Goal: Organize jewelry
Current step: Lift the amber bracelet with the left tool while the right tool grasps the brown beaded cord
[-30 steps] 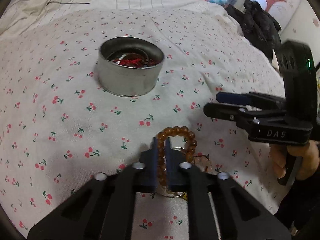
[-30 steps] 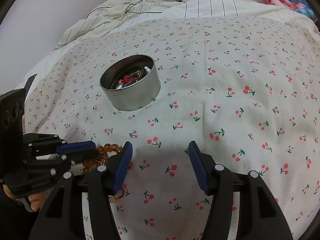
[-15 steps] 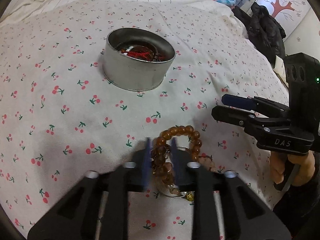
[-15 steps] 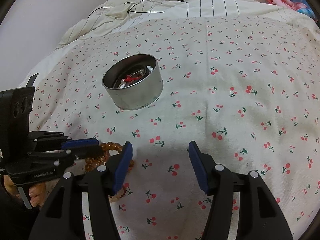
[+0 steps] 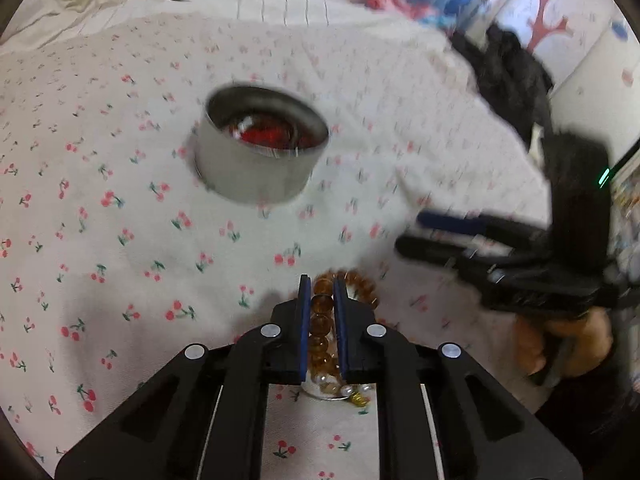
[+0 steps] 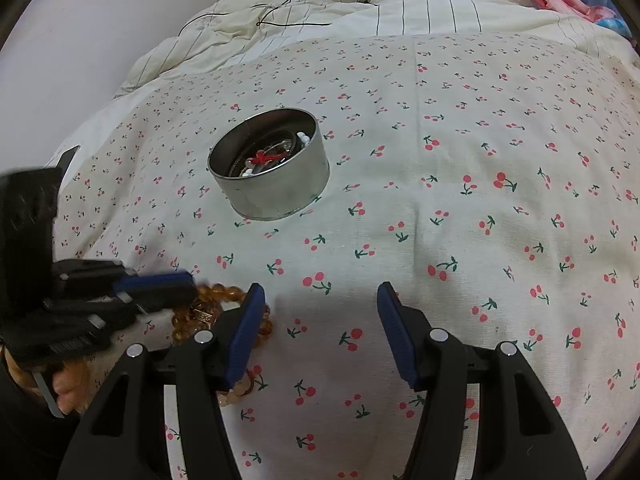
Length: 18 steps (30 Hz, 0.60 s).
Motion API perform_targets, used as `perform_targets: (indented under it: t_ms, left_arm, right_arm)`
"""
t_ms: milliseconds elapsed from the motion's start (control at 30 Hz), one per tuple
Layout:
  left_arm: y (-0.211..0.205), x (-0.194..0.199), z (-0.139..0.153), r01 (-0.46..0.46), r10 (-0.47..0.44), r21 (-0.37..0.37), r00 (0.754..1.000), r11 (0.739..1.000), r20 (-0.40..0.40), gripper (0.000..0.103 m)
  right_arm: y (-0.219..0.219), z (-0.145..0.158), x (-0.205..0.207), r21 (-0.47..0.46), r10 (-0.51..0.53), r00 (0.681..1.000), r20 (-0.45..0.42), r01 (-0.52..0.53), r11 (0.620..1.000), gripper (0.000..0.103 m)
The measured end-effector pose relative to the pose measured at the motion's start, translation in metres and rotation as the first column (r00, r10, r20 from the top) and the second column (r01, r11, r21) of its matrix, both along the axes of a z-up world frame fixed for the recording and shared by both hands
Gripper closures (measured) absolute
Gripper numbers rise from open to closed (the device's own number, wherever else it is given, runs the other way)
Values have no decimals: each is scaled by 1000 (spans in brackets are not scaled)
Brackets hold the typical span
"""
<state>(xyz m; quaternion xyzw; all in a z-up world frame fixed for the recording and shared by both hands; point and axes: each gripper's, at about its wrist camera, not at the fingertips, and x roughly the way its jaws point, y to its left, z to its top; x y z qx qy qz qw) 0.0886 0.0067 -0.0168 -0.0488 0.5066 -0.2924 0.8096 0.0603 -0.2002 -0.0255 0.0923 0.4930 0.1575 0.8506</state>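
Observation:
An amber bead bracelet lies on the cherry-print sheet, and a strand of it runs between the pads of my left gripper. The jaws are closing and the pads press on the beads. Under the fingers lie a silver ring and some pearl beads. The round metal tin stands further off with red-threaded jewelry inside. In the right wrist view the tin sits ahead and left. My right gripper hangs open over bare sheet, beside the bracelet and the left gripper.
The cherry-print sheet covers a soft bed, with a striped duvet and a thin black cord at the far end. Dark clothing lies off the bed's right side. A hand holds the right gripper.
My left gripper's jaws parted around the amber bracelet half a second ago and have closed in on it again. The left view has shifted slightly and is blurred. The right gripper has not moved.

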Motion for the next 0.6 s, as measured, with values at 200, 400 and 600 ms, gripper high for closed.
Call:
perform_targets:
  t_ms: [200, 400, 600]
  left_arm:
    - [35, 11, 19, -115, 117, -111, 993, 987, 10, 93]
    - [60, 19, 24, -236, 240, -120, 971, 964, 21, 93]
    - [64, 22, 18, -262, 264, -63, 965, 963, 12, 93]
  right_arm:
    - [6, -3, 0, -10, 28, 1000, -5, -28, 1000, 46]
    - [28, -5, -1, -11, 117, 993, 12, -117, 993, 46]
    - [68, -8, -7, -83, 270, 962, 50, -265, 961, 46]
